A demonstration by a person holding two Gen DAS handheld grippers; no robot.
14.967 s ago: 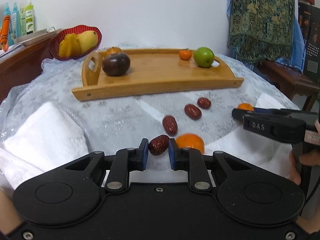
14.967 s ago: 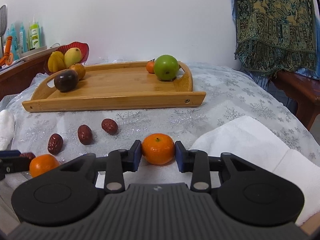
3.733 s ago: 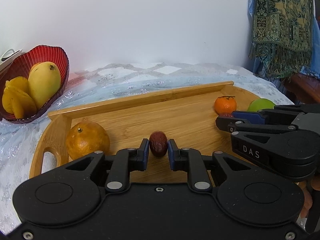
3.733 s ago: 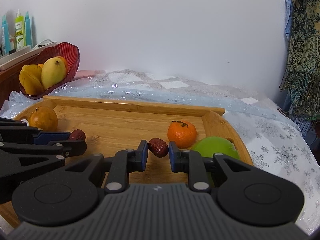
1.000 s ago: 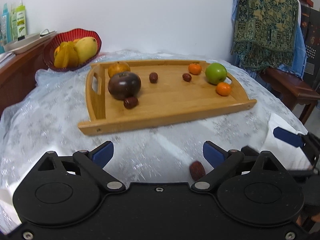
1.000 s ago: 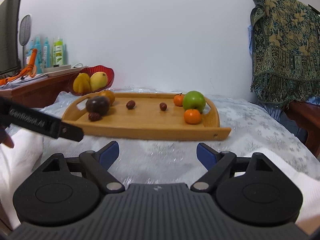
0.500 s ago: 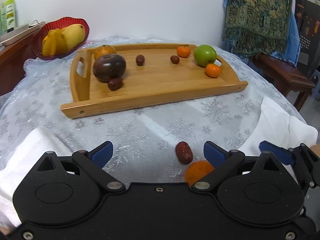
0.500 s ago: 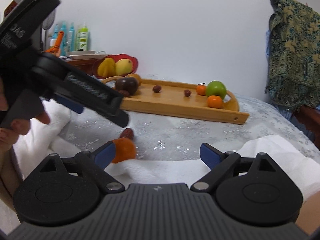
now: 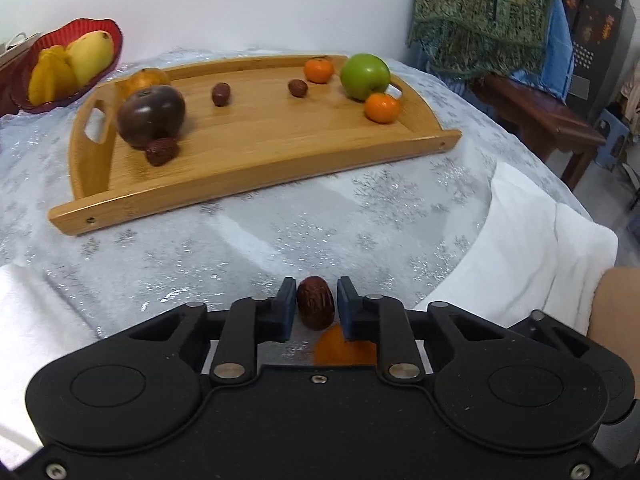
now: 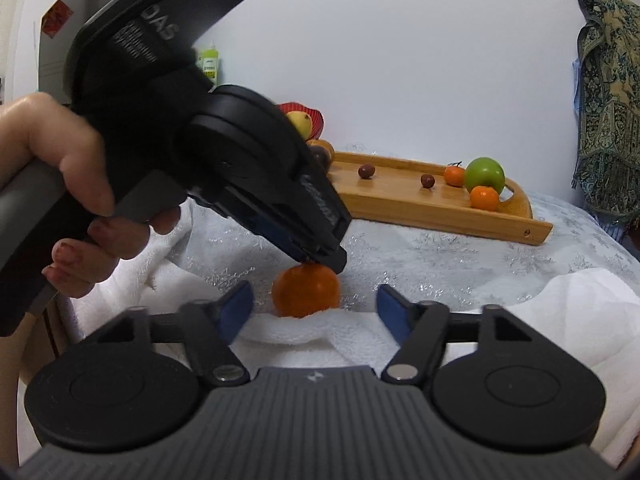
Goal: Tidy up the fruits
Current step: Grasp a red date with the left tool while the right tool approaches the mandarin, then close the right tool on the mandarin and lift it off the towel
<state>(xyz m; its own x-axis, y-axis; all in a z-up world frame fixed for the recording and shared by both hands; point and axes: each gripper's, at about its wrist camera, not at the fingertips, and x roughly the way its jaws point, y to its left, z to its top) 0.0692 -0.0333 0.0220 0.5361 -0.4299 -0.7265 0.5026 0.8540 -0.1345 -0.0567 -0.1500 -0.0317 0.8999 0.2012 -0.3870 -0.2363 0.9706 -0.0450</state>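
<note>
One wooden tray [image 9: 256, 160] sits far back on the snowflake tablecloth [image 9: 360, 216], holding a green apple [image 9: 365, 76], tangerines and dates. My left gripper [image 9: 316, 308] angles down, clamped on a red date [image 9: 315, 307]; my right gripper [image 10: 314, 306] gapes around the mandarin [image 10: 306, 290] at the white towel [image 10: 580, 304] edge.

1. Tray [image 9: 248, 160]: honey-brown wood.
2. Apple [image 9: 365, 76]: green.
3. Date [image 9: 315, 307]: dark red-brown.
4. Tangerine [image 10: 306, 291]: orange.
5. Cloth [image 9: 240, 240]: pale, silver snowflake pattern.
6. Bowl [image 9: 24, 98]: red.
7. Tool pads [image 10: 236, 310]: blue.
</note>
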